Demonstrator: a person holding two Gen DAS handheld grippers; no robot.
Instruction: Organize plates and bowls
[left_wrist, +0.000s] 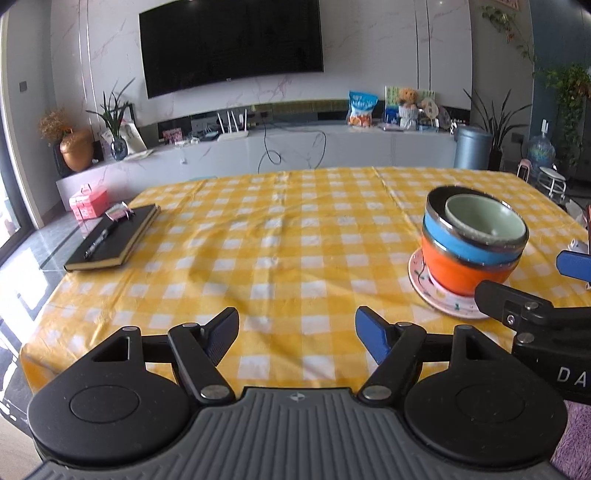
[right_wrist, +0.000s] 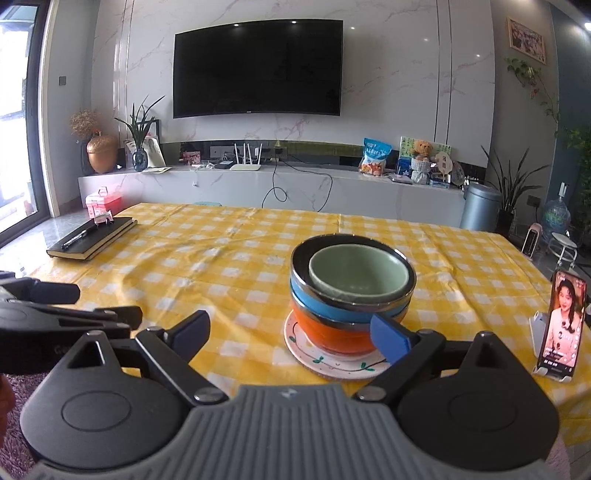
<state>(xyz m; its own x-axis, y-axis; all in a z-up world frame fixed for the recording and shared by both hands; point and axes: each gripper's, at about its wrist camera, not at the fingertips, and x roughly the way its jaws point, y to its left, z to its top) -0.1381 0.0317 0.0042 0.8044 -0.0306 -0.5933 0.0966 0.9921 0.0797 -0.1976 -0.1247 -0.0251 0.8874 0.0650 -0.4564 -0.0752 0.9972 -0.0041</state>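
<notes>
A stack stands on the yellow checked tablecloth (left_wrist: 280, 236): a white patterned plate (left_wrist: 439, 297) at the bottom, an orange bowl (left_wrist: 458, 271) on it, a blue bowl (left_wrist: 461, 242) in that, and a pale green bowl (left_wrist: 484, 218) on top. The right wrist view shows the same plate (right_wrist: 332, 360), orange bowl (right_wrist: 332, 334), blue bowl (right_wrist: 340, 308) and green bowl (right_wrist: 360, 271). My left gripper (left_wrist: 295, 332) is open and empty, left of the stack. My right gripper (right_wrist: 291, 332) is open and empty, just in front of the stack.
A black notebook (left_wrist: 112, 238) with a pen and a clip lies at the table's far left. A phone on a stand (right_wrist: 561, 325) is at the right edge. The table's near edge is just below the grippers.
</notes>
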